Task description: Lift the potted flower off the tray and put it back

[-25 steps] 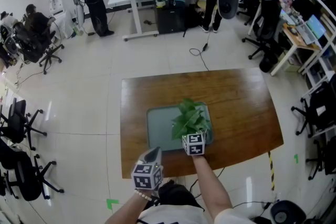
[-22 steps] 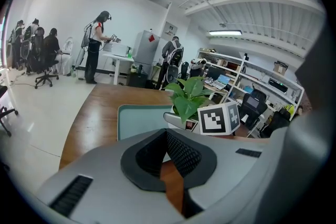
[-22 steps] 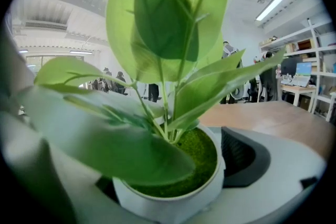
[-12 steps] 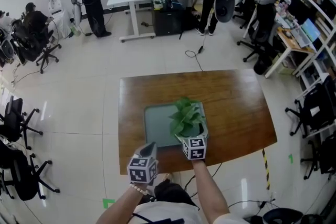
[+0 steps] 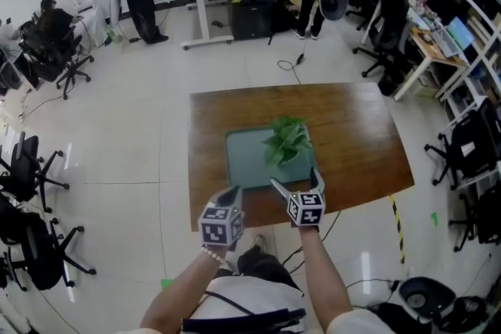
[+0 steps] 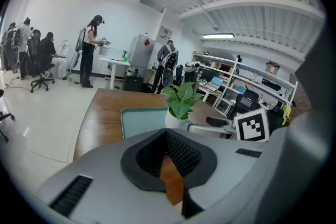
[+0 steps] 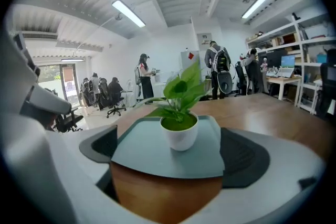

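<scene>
The right gripper hangs at the near edge of the wooden table with its jaws spread wide and nothing held between them. Straight ahead of its open jaws, a little beyond the tips, the potted flower stands upright in its white pot on the grey-green tray, apart from both pads. Seen from this gripper's own camera, the pot sits near the middle of the tray, slightly towards its far side, and the tray's near rim lies between the two dark jaw pads.

The left gripper is held to the left of the right one, also at the table's near edge, just short of the tray's near left corner. Its jaws are closed together to a point with nothing between them; only bare table shows below the pads. From its camera the flower stands ahead and to the right, with the right gripper's marker cube further right.
</scene>
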A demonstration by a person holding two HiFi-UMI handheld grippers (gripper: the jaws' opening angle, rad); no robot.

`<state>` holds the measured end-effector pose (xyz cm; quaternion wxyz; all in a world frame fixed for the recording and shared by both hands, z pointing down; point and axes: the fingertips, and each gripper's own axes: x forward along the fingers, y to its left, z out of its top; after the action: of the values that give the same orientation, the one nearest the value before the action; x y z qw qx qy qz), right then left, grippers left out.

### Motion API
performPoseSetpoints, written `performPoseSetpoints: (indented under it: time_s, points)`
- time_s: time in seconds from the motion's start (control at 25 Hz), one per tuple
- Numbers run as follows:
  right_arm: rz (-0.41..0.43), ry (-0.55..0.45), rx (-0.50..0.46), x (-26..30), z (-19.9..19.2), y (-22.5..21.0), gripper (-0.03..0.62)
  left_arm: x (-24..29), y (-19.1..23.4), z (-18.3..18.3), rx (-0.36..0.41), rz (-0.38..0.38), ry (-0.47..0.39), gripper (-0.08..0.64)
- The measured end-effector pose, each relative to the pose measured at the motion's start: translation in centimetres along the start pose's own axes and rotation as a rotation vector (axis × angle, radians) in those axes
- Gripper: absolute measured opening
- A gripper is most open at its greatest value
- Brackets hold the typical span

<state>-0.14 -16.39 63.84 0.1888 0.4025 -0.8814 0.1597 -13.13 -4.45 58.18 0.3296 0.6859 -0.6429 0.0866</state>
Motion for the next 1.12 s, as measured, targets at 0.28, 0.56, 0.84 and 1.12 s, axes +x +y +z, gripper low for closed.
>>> performPoseSetpoints:
  time_s: [0.28, 0.56, 0.84, 1.12]
  points:
    - [-0.005, -0.071, 0.004, -7.0, 3.4, 1.4, 0.578, -2.1, -1.1, -0.5, 0.004, -0.067, -0.021, -0.005]
    - [-0.034, -0.154, 0.039, -14.3, 5.5, 2.5, 0.412, -4.6, -3.6, -1.2, 0.048, -0.14, -0.043, -0.005]
    - [-0.07, -0.185, 0.143, -18.9, 6.0, 4.7, 0.012, -6.8, -4.8, -0.2, 0.093, -0.162, -0.085, -0.005]
    - [-0.026, -0.084, 0.194, -20.2, 3.8, 7.6, -0.005, -7.8, -6.6, -1.1, 0.119, -0.191, -0.085, -0.005]
